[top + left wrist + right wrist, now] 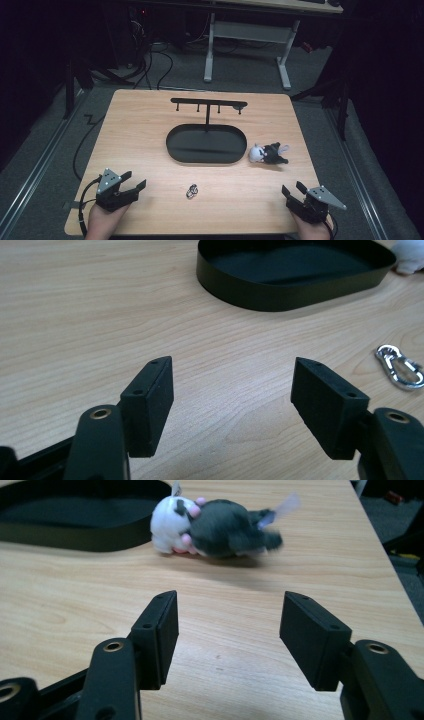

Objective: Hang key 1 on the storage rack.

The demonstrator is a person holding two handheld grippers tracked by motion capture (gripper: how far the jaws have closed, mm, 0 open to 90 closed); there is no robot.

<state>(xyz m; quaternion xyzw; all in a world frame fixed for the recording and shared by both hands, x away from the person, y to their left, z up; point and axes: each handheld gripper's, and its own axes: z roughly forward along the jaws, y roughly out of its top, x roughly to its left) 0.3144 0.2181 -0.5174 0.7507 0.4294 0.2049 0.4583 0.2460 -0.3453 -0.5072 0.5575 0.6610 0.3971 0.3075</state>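
Two small things lie nearest the hand-held grippers: a metal clip (192, 190) and a plush toy (268, 153). The metal clip (a silvery snap hook with a ring, as far as the high view lets one tell) rests flat on the counter (140, 130) near its front edge, at about six o'clock from the black oval tray (172, 145) and well apart from it. In the left gripper view the clip (400, 368) lies at roughly two o'clock from the jaws, untouched.

The plush toy, white at one end and dark grey at the other, lies on its side just beside the tray's right end, at about three o'clock from it. In the right gripper view the toy (215, 526) sits at twelve o'clock beyond the jaws, apart from them.

The left hand-held gripper (134, 180) rests at the counter's front left corner, at about nine o'clock from the clip, its jaws spread with nothing but bare wood between them. The right hand-held gripper (294, 189) rests at the front right corner, at about five o'clock from the toy, jaws likewise spread and holding nothing.

Behind the tray, at twelve o'clock, a black T-shaped rack (207, 104) with small pegs stands upright.
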